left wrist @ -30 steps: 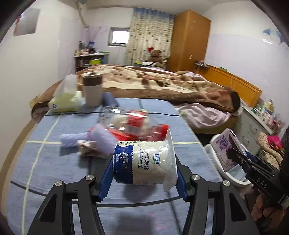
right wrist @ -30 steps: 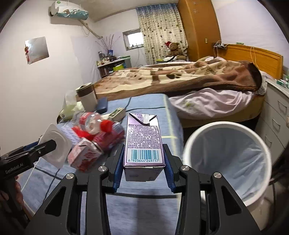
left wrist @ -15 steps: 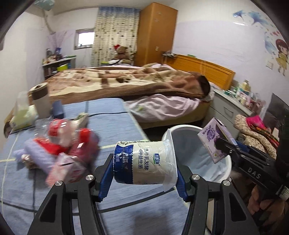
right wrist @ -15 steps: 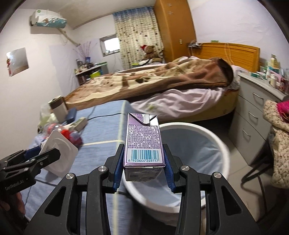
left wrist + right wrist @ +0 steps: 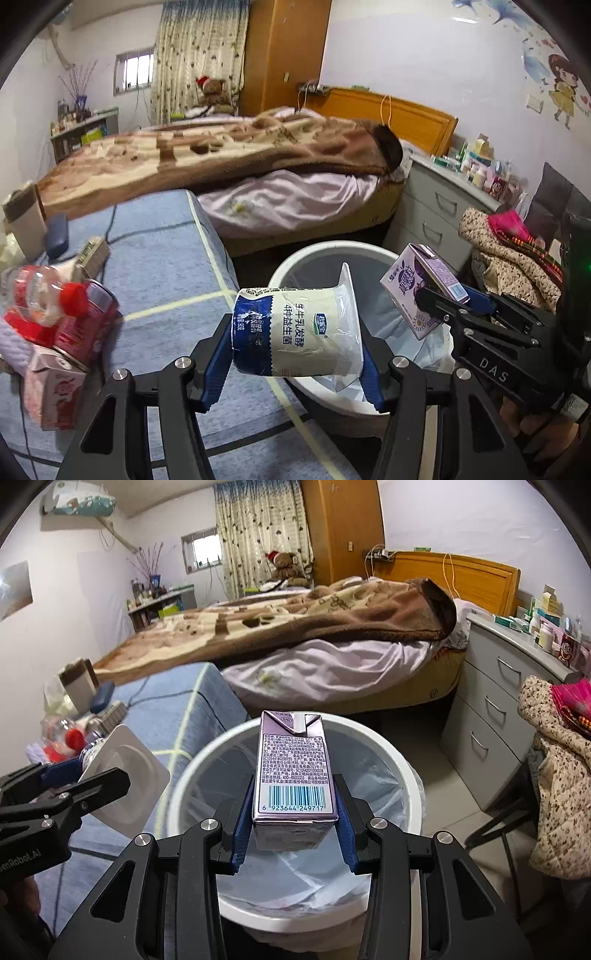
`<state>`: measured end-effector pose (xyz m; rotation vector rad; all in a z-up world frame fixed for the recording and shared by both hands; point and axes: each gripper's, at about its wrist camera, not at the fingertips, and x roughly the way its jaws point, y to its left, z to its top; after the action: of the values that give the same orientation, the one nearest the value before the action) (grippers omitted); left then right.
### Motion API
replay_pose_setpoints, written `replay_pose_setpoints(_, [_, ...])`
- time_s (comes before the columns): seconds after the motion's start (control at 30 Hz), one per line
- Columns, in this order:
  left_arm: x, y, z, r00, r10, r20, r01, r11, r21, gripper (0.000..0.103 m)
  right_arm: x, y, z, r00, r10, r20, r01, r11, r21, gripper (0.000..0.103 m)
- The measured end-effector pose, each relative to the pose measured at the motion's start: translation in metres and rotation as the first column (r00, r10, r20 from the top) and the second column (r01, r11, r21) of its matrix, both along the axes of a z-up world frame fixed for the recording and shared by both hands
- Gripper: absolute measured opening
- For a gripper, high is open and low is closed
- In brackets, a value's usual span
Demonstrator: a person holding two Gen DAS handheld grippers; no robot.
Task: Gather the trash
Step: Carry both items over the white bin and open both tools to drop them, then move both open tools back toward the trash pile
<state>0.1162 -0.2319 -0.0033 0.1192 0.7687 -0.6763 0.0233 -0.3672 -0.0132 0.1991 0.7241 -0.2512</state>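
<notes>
Home bedroom: a bed (image 5: 314, 627) with a brown patterned blanket (image 5: 221, 155) and wooden headboard (image 5: 476, 576), a tall wooden wardrobe (image 5: 343, 528), and a curtained window (image 5: 201, 550). A teddy bear (image 5: 284, 565) sits at the far end, a grey chest of drawers (image 5: 495, 709) holds bottles and boxes, cartoon stickers (image 5: 561, 88) are on the wall, and an air conditioner (image 5: 79, 504) hangs high up. A white bin (image 5: 413, 775) with a liner stands on the tiled floor beside a surface covered in blue cloth (image 5: 159, 251).

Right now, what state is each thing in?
Yogurt cup: lying sideways, clamped in left gripper.
Purple milk carton: upright, clamped in right gripper, above the bin.
Trash bin: open, lined with a bag.
Red-capped bottle: lying on the table.
</notes>
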Motion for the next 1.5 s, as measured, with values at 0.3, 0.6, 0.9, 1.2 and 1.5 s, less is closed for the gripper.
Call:
replay_pose_setpoints(0.3, [0.014, -0.019, -0.012, 0.999, -0.025, -0.026, 0.025, 1.0, 0.009, 0.06, 0.003, -0.013, -0.008, 0.999, -0.006, -0.048, 0.006, 1.0, 0.0, 0.041])
replay_pose_setpoints(0.6, [0.015, -0.018, -0.009, 1.0, -0.019, -0.016, 0.019, 1.0, -0.003, 0.07, 0.003, -0.019, -0.01, 0.997, -0.033, -0.063, 0.033, 0.999, -0.009, 0.059])
replay_pose_setpoints(0.9, [0.011, 0.01, 0.004, 0.999, 0.047, 0.017, -0.047, 0.999, -0.009, 0.07, 0.002, -0.011, -0.001, 0.999, -0.034, -0.024, 0.034, 0.999, -0.005, 0.063])
replay_pose_setpoints(1.2, [0.004, 0.053, 0.017, 0.99, 0.13, 0.055, -0.129, 0.992, -0.016, 0.07, 0.005, 0.018, 0.014, 0.999, 0.027, 0.048, -0.027, 1.0, 0.009, 0.063])
replay_pose_setpoints(1.5, [0.01, 0.126, 0.021, 0.957, 0.285, 0.061, -0.284, 0.958, -0.029, 0.07, 0.024, 0.058, 0.019, 0.987, 0.131, 0.093, -0.132, 0.991, 0.009, 0.064])
